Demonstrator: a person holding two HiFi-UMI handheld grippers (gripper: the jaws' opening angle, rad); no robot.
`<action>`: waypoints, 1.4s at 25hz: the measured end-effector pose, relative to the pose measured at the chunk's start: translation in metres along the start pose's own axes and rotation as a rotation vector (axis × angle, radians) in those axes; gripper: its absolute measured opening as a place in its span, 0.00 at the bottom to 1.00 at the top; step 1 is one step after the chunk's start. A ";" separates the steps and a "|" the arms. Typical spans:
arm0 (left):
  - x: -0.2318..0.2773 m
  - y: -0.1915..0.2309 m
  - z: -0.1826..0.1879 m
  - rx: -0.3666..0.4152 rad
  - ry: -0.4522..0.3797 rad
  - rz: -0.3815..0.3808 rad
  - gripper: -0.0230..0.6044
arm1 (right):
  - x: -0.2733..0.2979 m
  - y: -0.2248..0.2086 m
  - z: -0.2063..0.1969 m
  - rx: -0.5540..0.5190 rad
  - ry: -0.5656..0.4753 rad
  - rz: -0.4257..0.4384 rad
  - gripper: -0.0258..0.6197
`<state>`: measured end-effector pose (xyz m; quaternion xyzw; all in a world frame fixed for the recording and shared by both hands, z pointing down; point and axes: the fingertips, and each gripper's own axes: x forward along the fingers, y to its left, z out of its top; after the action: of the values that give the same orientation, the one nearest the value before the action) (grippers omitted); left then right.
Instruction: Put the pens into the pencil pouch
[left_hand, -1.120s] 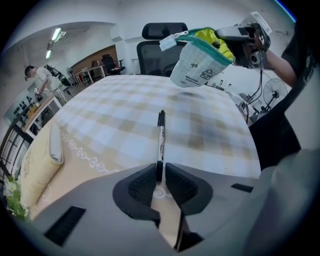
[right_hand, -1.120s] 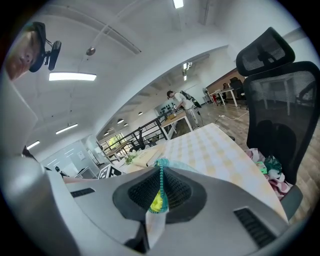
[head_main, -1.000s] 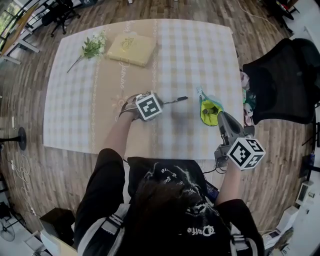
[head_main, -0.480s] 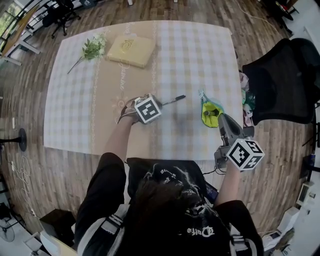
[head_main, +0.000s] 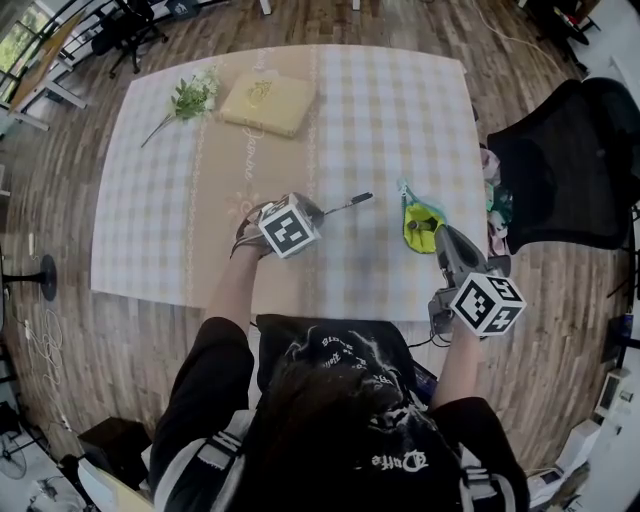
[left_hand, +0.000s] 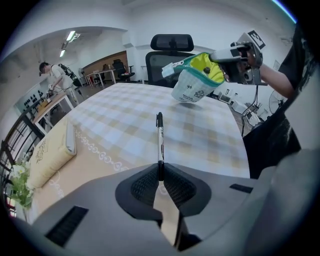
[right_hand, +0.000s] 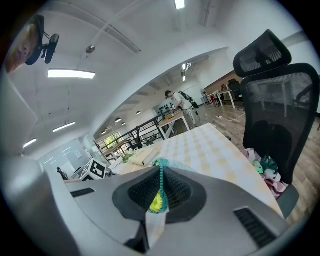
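The right tool (right_hand: 160, 186) clamps the pencil pouch (right_hand: 158, 201) rim; beyond the pouch lies the checked table (right_hand: 200, 145), to its right a black chair (right_hand: 280, 100).

Clamps pen (left_hand: 159, 145) in left gripper (left_hand: 160, 176), pointed steeply down; pinches pouch (left_hand: 196, 82) rim in right gripper (right_hand: 159, 192), tilted slightly down, both forearms extended.

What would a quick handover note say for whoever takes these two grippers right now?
Left gripper: shut on a pen, which sticks out ahead of the jaws over the table.
Right gripper: shut on the rim of the pencil pouch, holding its mouth open.
Done: pen picked up, pouch held ready; the pen is not yet in it.
To do: carry the pen across and drop it in. No other loose pen shows on the table; what the pouch already holds can't be told.
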<state>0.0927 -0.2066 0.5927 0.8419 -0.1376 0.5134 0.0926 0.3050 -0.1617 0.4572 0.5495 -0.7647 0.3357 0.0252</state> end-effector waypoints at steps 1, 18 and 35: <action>-0.003 -0.002 0.000 0.001 -0.006 -0.010 0.11 | 0.002 0.001 -0.001 0.000 0.002 0.004 0.08; -0.065 -0.042 0.017 0.090 -0.088 -0.067 0.11 | 0.017 0.013 -0.038 -0.047 0.060 -0.027 0.08; -0.044 -0.091 0.036 0.063 -0.117 -0.166 0.11 | 0.021 0.036 -0.057 -0.118 0.111 0.027 0.08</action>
<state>0.1337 -0.1259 0.5358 0.8815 -0.0564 0.4581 0.0999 0.2467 -0.1421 0.4927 0.5171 -0.7880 0.3202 0.0953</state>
